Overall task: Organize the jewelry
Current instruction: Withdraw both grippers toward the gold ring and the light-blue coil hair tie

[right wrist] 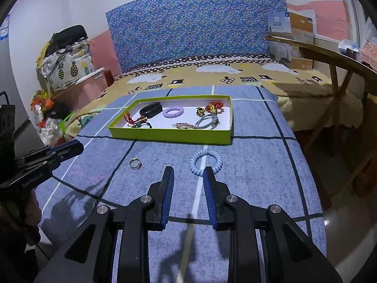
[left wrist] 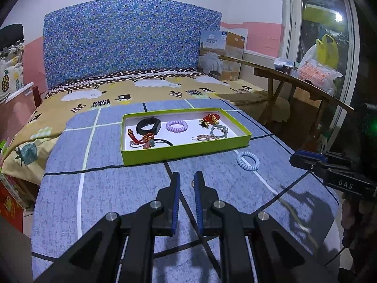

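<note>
A green tray (left wrist: 186, 150) (right wrist: 172, 136) on the blue checked blanket holds a black band (left wrist: 149, 125), a purple coil tie (left wrist: 176, 125), red beads (left wrist: 209, 118), a grey tie (left wrist: 219, 131) and other pieces. A light blue coil tie (left wrist: 247, 161) (right wrist: 206, 162) lies on the blanket in front of the tray. A small metal ring (right wrist: 135, 164) lies left of it; in the left wrist view it (left wrist: 192, 184) peeks out by the right finger. My left gripper (left wrist: 187, 176) is open a little, empty, over the ring. My right gripper (right wrist: 188, 172) is open, empty, just short of the blue tie.
The bed runs back to a blue patterned headboard (left wrist: 122, 42). A wooden bench (left wrist: 294, 82) with bags stands right of the bed. Boxes and bags (right wrist: 66, 68) pile up at the left. A cardboard box (left wrist: 221, 54) sits at the far right corner.
</note>
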Available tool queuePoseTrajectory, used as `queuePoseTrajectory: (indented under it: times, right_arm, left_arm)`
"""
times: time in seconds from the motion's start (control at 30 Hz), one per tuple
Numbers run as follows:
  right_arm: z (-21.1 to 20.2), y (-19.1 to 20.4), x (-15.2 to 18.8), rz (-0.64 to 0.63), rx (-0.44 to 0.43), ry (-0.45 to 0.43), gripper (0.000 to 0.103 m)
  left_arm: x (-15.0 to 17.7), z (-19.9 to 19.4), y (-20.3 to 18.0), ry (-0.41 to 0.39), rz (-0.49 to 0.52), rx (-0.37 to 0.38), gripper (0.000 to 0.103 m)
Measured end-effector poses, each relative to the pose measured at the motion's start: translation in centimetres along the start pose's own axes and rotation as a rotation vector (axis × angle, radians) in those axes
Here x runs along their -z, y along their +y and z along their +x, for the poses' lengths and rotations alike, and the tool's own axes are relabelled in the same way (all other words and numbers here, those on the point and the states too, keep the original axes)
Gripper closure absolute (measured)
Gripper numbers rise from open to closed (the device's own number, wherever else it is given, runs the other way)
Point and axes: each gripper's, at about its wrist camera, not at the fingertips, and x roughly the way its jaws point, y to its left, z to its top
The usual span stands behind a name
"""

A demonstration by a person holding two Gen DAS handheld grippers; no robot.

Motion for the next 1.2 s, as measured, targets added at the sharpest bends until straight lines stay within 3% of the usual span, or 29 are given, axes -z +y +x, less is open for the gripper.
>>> queuePoseTrajectory:
  times: [0.27,0.33,0.43,1.2]
  right_arm:
    - [0.2,-0.1,0.0,0.002,0.002,0.006,0.077]
    - [0.4,-0.2,0.1,0.006,0.002,0.012,0.077]
    - [0.8,-0.4,0.1,0.012,0.002,0.021,0.077]
    - [8.0,-3.0,-1.5,0.018,0.048,0.151,0.077]
  left_arm:
    - [0.2,1.2,-0.4,0.038,0.011,0.019,0.089]
    - [0.2,1.5,-0.5,0.047,0.013,0.023,0.080]
    - [0.3,2.2,-0.6,0.061,0.015,0.034,0.075]
    - [0.7,9.1,-2.2,0.252,0.026,0.039,0.073]
